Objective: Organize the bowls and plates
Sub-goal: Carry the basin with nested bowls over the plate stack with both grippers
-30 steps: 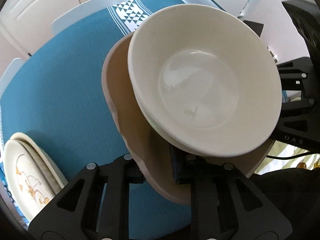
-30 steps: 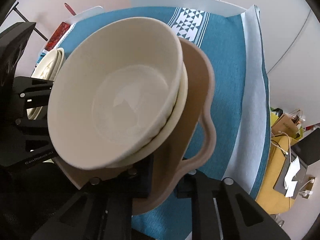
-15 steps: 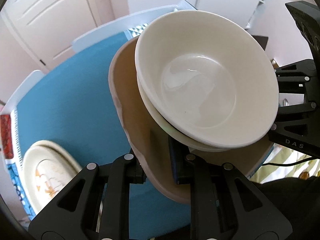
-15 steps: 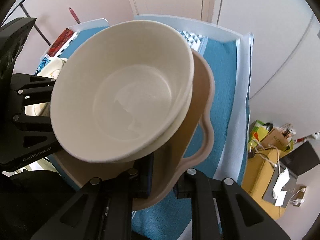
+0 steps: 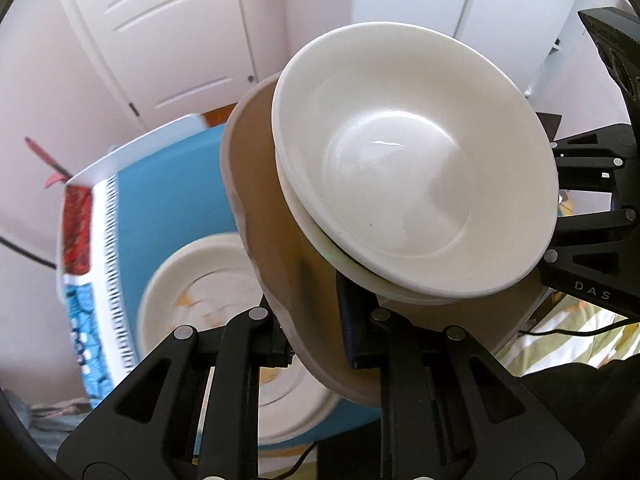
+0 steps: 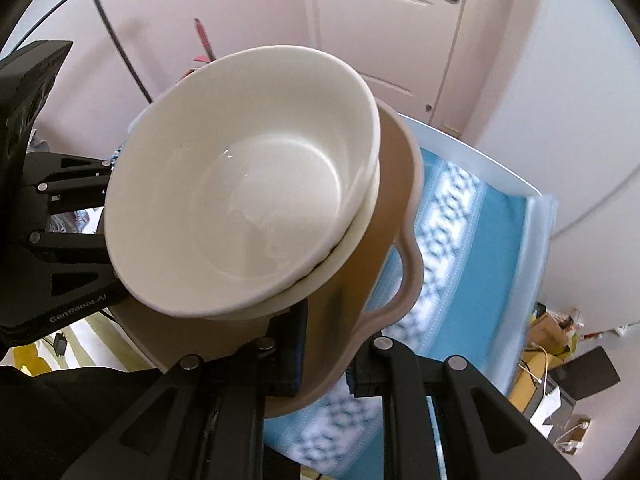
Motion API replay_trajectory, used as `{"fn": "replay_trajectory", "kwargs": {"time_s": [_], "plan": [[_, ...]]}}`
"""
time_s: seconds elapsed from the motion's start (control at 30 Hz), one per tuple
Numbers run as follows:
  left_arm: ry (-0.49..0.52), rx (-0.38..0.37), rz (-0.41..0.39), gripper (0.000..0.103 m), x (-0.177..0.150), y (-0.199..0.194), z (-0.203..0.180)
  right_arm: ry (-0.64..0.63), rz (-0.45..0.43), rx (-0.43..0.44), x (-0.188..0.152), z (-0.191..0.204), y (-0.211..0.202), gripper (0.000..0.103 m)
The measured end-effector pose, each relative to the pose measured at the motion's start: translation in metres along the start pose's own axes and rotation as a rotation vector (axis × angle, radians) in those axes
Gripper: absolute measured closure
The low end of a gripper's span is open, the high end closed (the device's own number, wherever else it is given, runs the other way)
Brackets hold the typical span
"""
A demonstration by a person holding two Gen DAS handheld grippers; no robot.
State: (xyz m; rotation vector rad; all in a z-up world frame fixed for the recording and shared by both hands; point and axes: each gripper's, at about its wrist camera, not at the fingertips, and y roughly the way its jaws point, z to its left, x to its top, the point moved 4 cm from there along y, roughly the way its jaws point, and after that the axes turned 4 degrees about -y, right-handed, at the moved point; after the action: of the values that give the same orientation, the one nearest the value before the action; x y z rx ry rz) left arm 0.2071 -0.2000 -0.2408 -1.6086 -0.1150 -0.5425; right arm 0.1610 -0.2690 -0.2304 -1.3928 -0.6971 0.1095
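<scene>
A beige tray with a wavy rim (image 5: 272, 248) (image 6: 384, 280) carries two nested white bowls (image 5: 416, 168) (image 6: 248, 184). My left gripper (image 5: 316, 344) is shut on the tray's left rim. My right gripper (image 6: 326, 364) is shut on its right rim. Both hold the tray in the air above the blue tablecloth (image 5: 168, 208) (image 6: 472, 264). A stack of cream plates with an orange pattern (image 5: 200, 288) lies on the cloth below the tray on the left.
White doors (image 5: 168, 32) (image 6: 384, 20) stand behind the table. A red-patterned cloth edge (image 5: 76, 224) lies at the table's far left. Bags and clutter (image 6: 560, 328) sit on the floor to the right.
Both grippers have lifted the tray with the bowls higher and tilted the views upward. The doors now show and the plate stack sits under the tray in the left view.
</scene>
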Motion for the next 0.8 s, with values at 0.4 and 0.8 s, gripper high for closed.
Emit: {"fn": "replay_trajectory", "kwargs": {"time_s": [0.4, 0.8], "plan": [[-0.001, 0.003, 0.112, 0.091, -0.072, 0.013, 0.115, 0.066, 0.053, 0.038, 0.031, 0.108, 0.057, 0.088], [0.023, -0.013, 0.111, 0.092, -0.089, 0.031, 0.132, 0.168, 0.074, 0.036, 0.024, 0.124, 0.09, 0.088]]}}
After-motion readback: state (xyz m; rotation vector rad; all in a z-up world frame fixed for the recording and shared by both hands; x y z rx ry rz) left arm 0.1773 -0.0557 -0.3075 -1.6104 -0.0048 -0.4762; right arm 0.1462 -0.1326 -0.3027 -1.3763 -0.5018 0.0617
